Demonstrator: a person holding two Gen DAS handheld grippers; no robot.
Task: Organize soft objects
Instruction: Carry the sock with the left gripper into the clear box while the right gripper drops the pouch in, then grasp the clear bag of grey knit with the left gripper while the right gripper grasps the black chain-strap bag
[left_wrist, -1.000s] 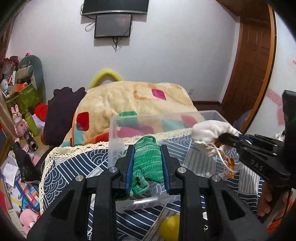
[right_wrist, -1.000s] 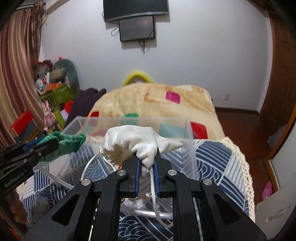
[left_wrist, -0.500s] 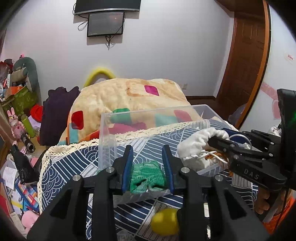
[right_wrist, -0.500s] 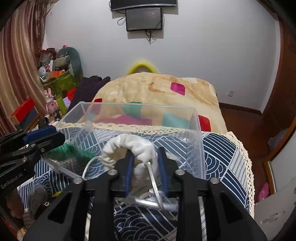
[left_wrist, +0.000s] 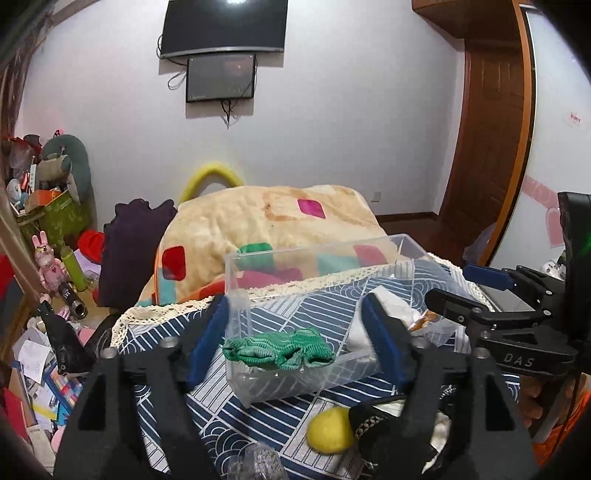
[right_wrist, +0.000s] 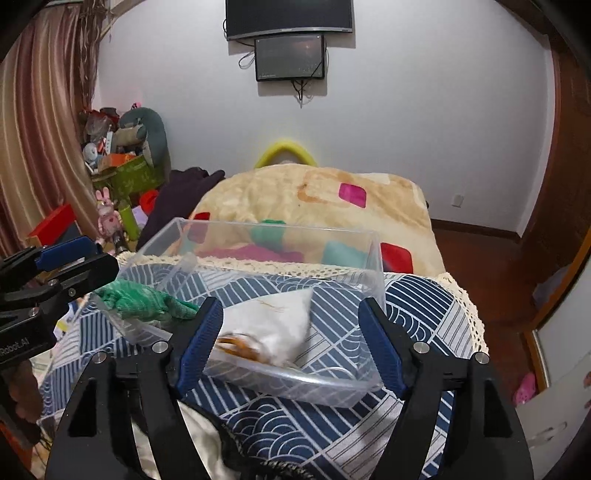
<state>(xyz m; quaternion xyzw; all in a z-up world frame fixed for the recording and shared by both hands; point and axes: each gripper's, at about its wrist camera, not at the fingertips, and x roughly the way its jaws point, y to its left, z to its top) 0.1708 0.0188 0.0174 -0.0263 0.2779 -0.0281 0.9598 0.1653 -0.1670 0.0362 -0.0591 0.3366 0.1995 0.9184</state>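
Note:
A clear plastic box (left_wrist: 402, 243) (right_wrist: 375, 266) stands on the blue patterned cloth. A green knitted cloth (left_wrist: 280, 349) (right_wrist: 144, 299) lies in its left end. A white drawstring pouch (right_wrist: 273, 317) (left_wrist: 391, 306) lies in its right end. My left gripper (left_wrist: 295, 343) is open and empty, jaws wide apart in front of the box. My right gripper (right_wrist: 291, 343) is open and empty, jaws either side of the pouch at the box's near wall. Each gripper shows at the edge of the other's view.
A yellow soft ball (left_wrist: 330, 430) and a black-trimmed cloth (left_wrist: 384, 421) lie on the cloth (right_wrist: 417, 295) in front of the box. A beige blanket (left_wrist: 266, 221) covers the bed behind. Toys and clutter (left_wrist: 48, 266) fill the floor at left. A wooden door (left_wrist: 487, 147) is at right.
Both grippers opened wide and let go. The green cloth and the white pouch dropped from the jaws into the box. Both grippers drew back a little.

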